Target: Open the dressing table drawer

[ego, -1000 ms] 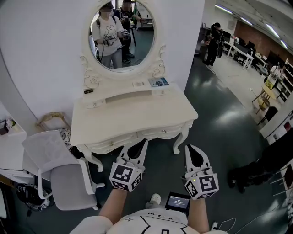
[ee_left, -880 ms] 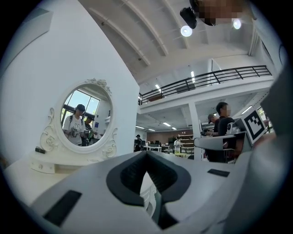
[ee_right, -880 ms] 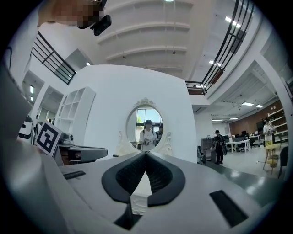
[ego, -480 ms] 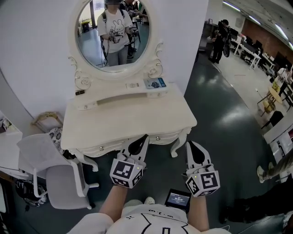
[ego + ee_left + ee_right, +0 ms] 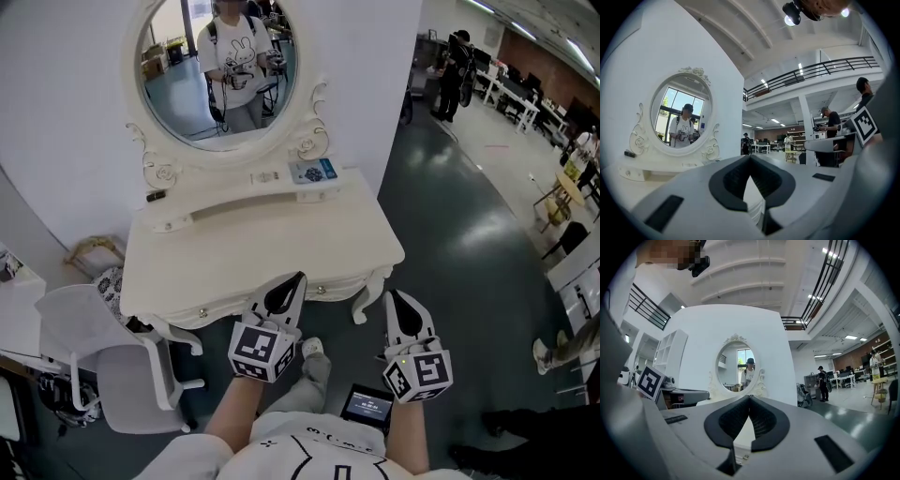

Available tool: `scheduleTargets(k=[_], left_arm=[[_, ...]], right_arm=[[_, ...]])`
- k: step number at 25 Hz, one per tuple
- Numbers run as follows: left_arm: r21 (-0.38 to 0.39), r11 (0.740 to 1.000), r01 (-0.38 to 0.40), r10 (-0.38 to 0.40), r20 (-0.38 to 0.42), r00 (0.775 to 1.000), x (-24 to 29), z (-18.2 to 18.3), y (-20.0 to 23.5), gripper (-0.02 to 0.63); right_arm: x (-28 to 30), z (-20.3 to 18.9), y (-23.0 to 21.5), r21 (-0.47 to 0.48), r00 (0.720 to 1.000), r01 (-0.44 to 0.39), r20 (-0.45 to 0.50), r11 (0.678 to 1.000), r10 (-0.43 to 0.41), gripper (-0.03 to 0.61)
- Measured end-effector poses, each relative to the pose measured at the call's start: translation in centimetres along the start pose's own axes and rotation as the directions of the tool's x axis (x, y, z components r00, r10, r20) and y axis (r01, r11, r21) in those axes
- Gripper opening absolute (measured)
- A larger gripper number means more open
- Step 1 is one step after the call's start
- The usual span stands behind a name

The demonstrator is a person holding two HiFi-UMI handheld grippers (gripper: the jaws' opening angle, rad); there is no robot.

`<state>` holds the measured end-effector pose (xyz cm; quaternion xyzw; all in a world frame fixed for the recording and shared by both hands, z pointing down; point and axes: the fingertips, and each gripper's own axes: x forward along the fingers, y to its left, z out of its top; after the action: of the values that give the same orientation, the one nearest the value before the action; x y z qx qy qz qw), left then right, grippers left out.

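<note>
Drawer [image 5: 330,285] sitting shut in desk [image 5: 262,239] front; nothing done yet. I'm hovering left gripper [image 5: 297,277] and right gripper [image 5: 392,296] near it, both pressed together, pinching nothing. Knob grab, pull remaining.

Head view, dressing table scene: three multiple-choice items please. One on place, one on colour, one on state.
1. In the head view, the chair stands
A. to the right of the dressing table
B. to the left of the dressing table
C. on top of the dressing table

2. The dressing table is
A. black
B. red
C. cream-white

3. The table's drawers are
A. shut
B. pulled halfway out
C. taken out and lying on the floor

Answers:
1. B: the chair sits by the table's left legs, at the left of the picture.
2. C: the top, legs and mirror frame are all a pale cream-white.
3. A: both drawer fronts sit flush under the table top, and no drawer sticks out.
</note>
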<state>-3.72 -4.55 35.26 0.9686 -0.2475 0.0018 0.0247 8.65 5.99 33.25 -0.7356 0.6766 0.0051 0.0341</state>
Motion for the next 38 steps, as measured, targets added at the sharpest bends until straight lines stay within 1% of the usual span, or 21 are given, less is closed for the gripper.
scheduleTargets(k=[7, 18, 24, 28, 34, 38], left_arm=[[0.012, 1.0, -0.01, 0.01, -0.01, 1.0, 5.4, -0.9, 2.1, 0.012], [-0.038, 0.997, -0.064, 0.063, -0.011, 0.998, 15.3, -1.5, 6.8, 0.012], [-0.075, 0.992, -0.098, 0.096, -0.033, 0.995, 20.3, -2.3, 10.1, 0.012], [-0.087, 0.99, -0.107, 0.103, -0.048, 0.994, 23.4, -2.9, 11.6, 0.012], [-0.099, 0.989, -0.109, 0.102, -0.069, 0.992, 26.5, -3.6, 13.4, 0.013], [-0.105, 0.986, -0.131, 0.122, -0.09, 0.988, 27.3, -4.5, 14.3, 0.013]], right_arm=[[4.3, -0.6, -3.5, -0.017, 1.0, -0.002, -0.006, 1.0, 0.002, 0.017], [13.9, -1.5, -9.7, -0.031, 0.998, -0.043, -0.045, 0.999, 0.042, 0.017], [19.8, -2.0, -12.5, -0.05, 0.994, -0.077, -0.078, 0.996, 0.073, 0.017], [23.1, -2.4, -14.2, -0.051, 0.992, -0.09, -0.098, 0.995, 0.085, 0.017], [26.8, -3.7, -15.9, -0.037, 0.987, -0.102, -0.132, 0.994, 0.096, 0.017], [28.1, -4.9, -16.7, -0.023, 0.982, -0.115, -0.153, 0.993, 0.11, 0.017]])
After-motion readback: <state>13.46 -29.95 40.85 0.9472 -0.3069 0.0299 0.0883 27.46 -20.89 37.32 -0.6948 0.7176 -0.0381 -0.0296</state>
